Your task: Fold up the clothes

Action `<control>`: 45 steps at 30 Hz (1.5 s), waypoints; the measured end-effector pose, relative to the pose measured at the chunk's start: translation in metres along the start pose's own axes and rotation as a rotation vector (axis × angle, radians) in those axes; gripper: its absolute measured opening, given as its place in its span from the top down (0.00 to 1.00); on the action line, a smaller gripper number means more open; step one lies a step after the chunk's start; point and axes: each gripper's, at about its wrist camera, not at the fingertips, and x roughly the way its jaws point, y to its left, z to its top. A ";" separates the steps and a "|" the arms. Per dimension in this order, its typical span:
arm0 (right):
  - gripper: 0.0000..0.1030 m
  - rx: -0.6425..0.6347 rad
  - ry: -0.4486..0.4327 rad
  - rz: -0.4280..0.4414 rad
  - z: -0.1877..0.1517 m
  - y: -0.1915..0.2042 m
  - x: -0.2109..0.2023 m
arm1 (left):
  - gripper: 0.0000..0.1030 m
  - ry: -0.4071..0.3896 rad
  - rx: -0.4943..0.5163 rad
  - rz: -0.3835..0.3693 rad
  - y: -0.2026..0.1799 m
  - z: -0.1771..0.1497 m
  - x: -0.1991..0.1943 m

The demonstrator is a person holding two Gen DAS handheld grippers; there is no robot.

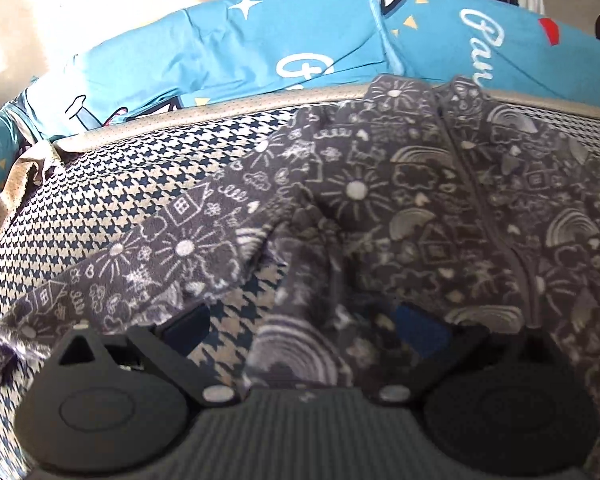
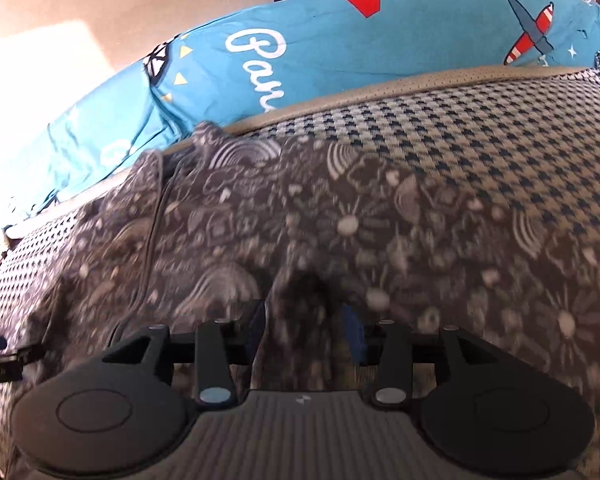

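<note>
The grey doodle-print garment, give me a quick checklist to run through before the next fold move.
1. Grey garment lies on the houndstooth cushion: ok.
2. Left gripper open, fabric bunched between its fingers: ok.
3. Right gripper has fabric between its fingers; firm pinch: cannot tell.
4. Garment smooth: not ok, wrinkled near the left sleeve.
5. Zipper line straight: not ok, it curves.
6. Blue bedding off the garment: ok.

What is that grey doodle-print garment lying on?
The grey garment lies on a houndstooth-patterned cushion with a beige edge. Behind that is a blue printed sheet. What the cushion looks like beneath the garment's middle is covered, so cannot be seen.
</note>
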 end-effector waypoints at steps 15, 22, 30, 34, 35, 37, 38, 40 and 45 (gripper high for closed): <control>0.59 -0.069 -0.062 -0.050 -0.036 0.012 -0.005 | 0.00 0.057 0.041 -0.027 -0.020 -0.028 0.008; 0.70 -0.139 -0.072 -0.086 -0.039 0.023 0.006 | 0.00 0.076 0.016 -0.040 -0.017 -0.029 0.012; 0.89 -0.078 -0.098 -0.140 -0.039 0.013 0.004 | 0.00 0.081 0.009 -0.041 -0.014 -0.029 0.013; 0.92 -0.027 -0.088 -0.150 -0.039 0.002 0.004 | 0.00 0.085 -0.010 -0.030 -0.008 -0.029 0.013; 0.92 -0.030 -0.094 -0.155 -0.040 0.003 0.003 | 0.00 0.087 -0.015 -0.025 -0.006 -0.029 0.013; 0.92 -0.036 -0.105 -0.167 -0.042 0.005 0.003 | 0.00 0.095 -0.033 -0.024 -0.001 -0.030 0.014; 0.92 -0.034 -0.109 -0.171 -0.042 0.004 0.003 | 0.00 0.102 -0.047 -0.027 0.003 -0.031 0.015; 0.91 -0.028 -0.115 -0.180 -0.042 0.003 0.003 | 0.00 0.116 -0.085 -0.039 0.010 -0.033 0.015; 0.87 0.004 -0.151 -0.192 -0.045 0.002 -0.013 | 0.00 0.118 -0.098 -0.019 0.017 -0.037 0.011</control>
